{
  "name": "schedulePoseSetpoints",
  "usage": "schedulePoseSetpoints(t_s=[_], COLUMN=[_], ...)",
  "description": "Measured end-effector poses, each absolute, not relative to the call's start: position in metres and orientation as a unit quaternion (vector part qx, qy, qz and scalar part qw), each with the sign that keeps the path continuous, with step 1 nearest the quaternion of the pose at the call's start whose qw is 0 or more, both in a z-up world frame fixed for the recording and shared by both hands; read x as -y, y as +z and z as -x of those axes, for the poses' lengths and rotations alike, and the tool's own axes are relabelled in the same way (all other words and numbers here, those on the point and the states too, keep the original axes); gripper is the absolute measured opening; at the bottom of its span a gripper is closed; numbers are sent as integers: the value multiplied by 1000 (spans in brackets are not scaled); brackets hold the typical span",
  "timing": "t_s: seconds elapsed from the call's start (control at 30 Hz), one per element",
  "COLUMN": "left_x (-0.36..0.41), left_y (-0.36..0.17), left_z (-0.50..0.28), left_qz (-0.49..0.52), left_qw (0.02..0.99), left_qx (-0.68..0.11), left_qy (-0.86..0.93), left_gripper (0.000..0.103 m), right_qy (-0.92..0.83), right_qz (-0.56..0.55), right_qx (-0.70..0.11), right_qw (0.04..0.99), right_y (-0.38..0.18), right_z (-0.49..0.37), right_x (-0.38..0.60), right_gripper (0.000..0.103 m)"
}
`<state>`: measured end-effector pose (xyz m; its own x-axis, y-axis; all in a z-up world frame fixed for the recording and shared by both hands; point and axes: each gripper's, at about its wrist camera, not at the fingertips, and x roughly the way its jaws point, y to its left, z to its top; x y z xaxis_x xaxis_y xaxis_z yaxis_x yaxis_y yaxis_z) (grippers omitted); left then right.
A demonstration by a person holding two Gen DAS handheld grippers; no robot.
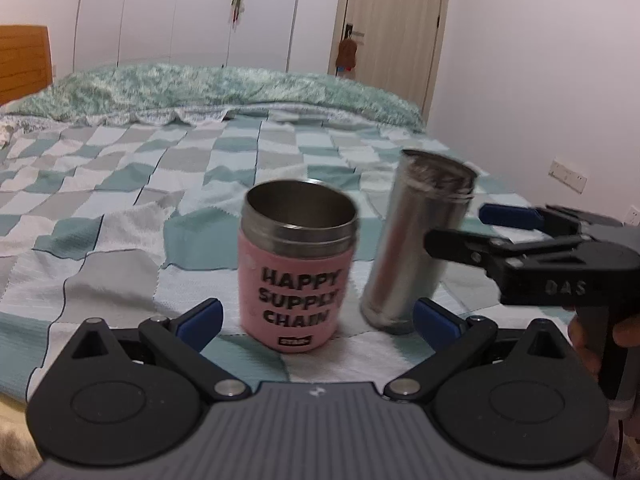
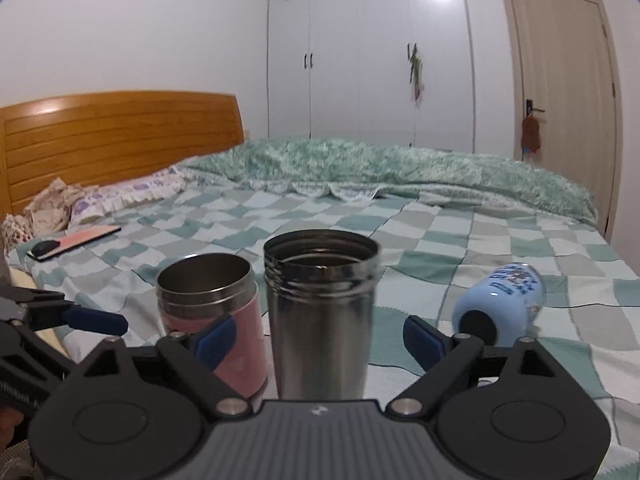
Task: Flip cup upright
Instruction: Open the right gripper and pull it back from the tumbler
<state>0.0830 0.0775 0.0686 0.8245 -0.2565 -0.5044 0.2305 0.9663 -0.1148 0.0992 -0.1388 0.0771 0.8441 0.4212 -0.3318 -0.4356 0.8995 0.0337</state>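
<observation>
Upright at the centre of the left wrist frame, a pink cup (image 1: 298, 268) lettered "HAPPY SUPPLY CHAIN" stands mouth up on a checked bedspread (image 1: 120, 208), its print slightly blurred. Just right of it a steel tumbler (image 1: 416, 240) also stands open end up, leaning a little in the fisheye view and smeared by motion. The left gripper (image 1: 318, 322) sits at lower centre, blue pads spread wide with the pink cup between them and untouched. At right centre the right gripper (image 1: 456, 228) enters from the frame edge, its fingers apart and holding nothing, the hand behind it mostly cut off. From the right wrist view, the tumbler fills the middle, the pink cup partly hidden behind a blue pad (image 2: 216, 338). At lower right a pale blue cup (image 2: 500, 308) lies on its side, its printing too blurred to read.
</observation>
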Motion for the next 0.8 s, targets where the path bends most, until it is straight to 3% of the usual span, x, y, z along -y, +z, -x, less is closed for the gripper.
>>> schedulePoseSetpoints(t_s=[0.1,0.4,0.8], left_x=[-64,-4,34], left_y=[71,48,20], left_z=[-65,-19,-1], left_qz=[27,27,6], left_qw=[960,979,994], left_qx=[-246,-167,-90], left_qy=[-132,-112,-64], left_gripper=[103,103,103], right_qy=[209,140,101], right_qz=[23,49,42], right_qx=[-134,-76,-53], right_qw=[968,986,993], right_y=[76,48,26], right_z=[-70,9,34], right_x=[160,230,272], right_gripper=[103,103,103])
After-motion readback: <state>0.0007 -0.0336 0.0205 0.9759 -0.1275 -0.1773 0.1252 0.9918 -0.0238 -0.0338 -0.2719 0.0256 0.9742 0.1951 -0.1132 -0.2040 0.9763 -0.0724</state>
